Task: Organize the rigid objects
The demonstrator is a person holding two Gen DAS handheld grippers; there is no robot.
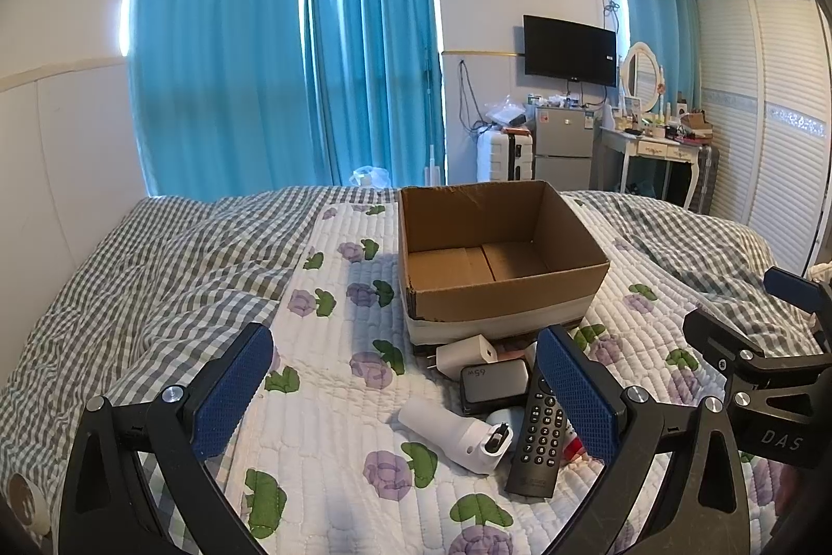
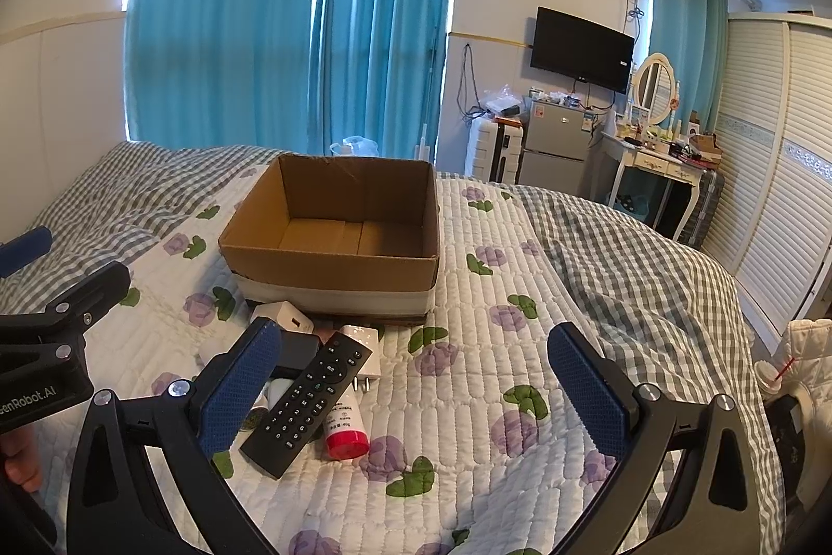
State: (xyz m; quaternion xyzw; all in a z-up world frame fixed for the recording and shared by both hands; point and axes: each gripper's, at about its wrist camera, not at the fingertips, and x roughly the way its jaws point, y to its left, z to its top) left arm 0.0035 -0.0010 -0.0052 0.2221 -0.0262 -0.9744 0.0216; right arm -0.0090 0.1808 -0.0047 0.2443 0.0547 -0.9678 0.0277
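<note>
An open, empty cardboard box (image 1: 499, 295) sits on the quilted bed; it also shows in the right wrist view (image 2: 333, 269). In front of it lies a pile: a black remote (image 1: 538, 435) (image 2: 307, 404), a white charger cube (image 1: 465, 355) (image 2: 283, 315), a grey power brick (image 1: 494, 383), a white handheld device (image 1: 452, 438), and a white tube with a red cap (image 2: 346, 430). My left gripper (image 1: 405, 399) is open above the pile, empty. My right gripper (image 2: 411, 388) is open and empty, its left finger over the pile.
The floral quilt (image 2: 468, 399) covers the bed's middle, with a rumpled checked blanket (image 1: 156, 274) on both sides. Blue curtains, a mini fridge (image 1: 564, 146), a dressing table and a wardrobe stand beyond the bed. A cup with a red straw (image 2: 775, 373) is at the right.
</note>
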